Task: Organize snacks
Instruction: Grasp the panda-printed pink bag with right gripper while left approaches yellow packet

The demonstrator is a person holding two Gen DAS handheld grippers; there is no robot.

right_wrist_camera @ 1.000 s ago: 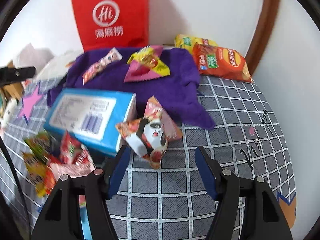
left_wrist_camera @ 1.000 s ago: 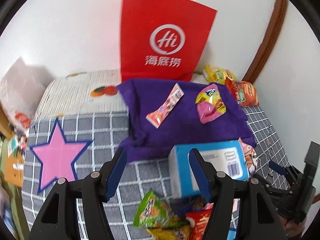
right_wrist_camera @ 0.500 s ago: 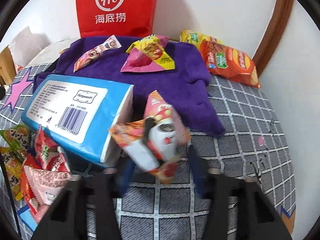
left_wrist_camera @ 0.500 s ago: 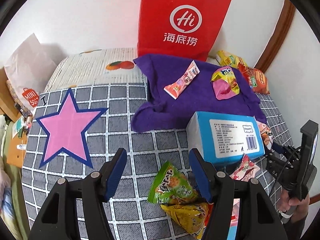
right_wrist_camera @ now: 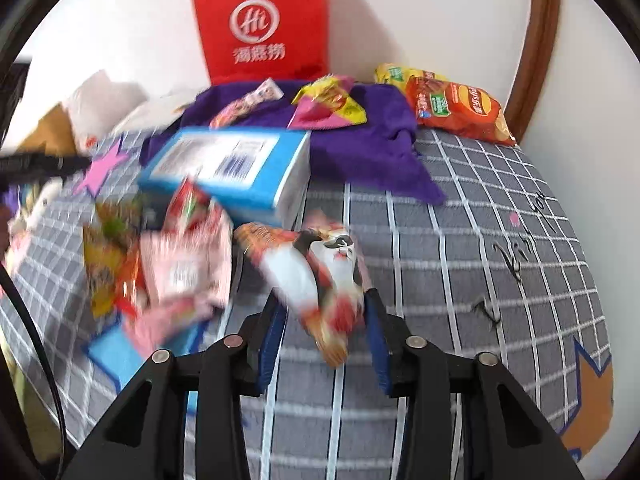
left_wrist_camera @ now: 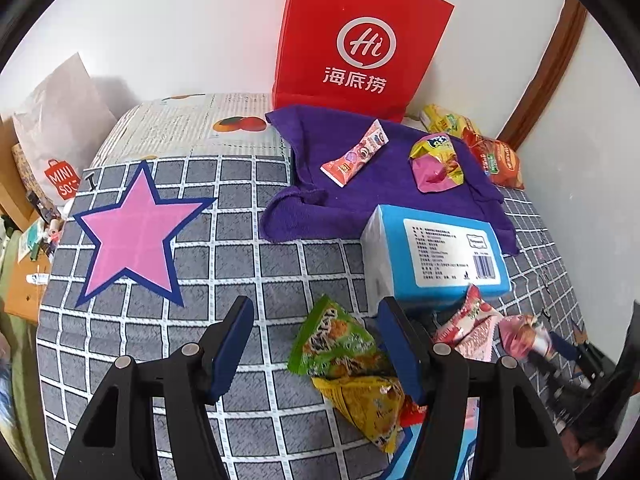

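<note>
Purple cloth (left_wrist_camera: 384, 192) bears two snacks; right gripper (right_wrist_camera: 326, 320) pinches one panda packet (right_wrist_camera: 316, 272); left gripper (left_wrist_camera: 316, 344) gapes, seemingly empty.

The left gripper (left_wrist_camera: 316, 344) hangs with its jaws apart over the grey checked bedspread (left_wrist_camera: 240, 264), a green snack packet (left_wrist_camera: 336, 344) just by its right finger. Beyond lie a blue tissue box (left_wrist_camera: 436, 256), a purple towel (left_wrist_camera: 384, 184) and a red paper bag (left_wrist_camera: 360, 44).

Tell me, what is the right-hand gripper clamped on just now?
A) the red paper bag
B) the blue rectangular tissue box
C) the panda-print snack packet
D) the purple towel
C: in the right wrist view, the right gripper's blue pads press both sides of the panda-print snack packet; the tissue box, bag and towel lie farther off.
</note>
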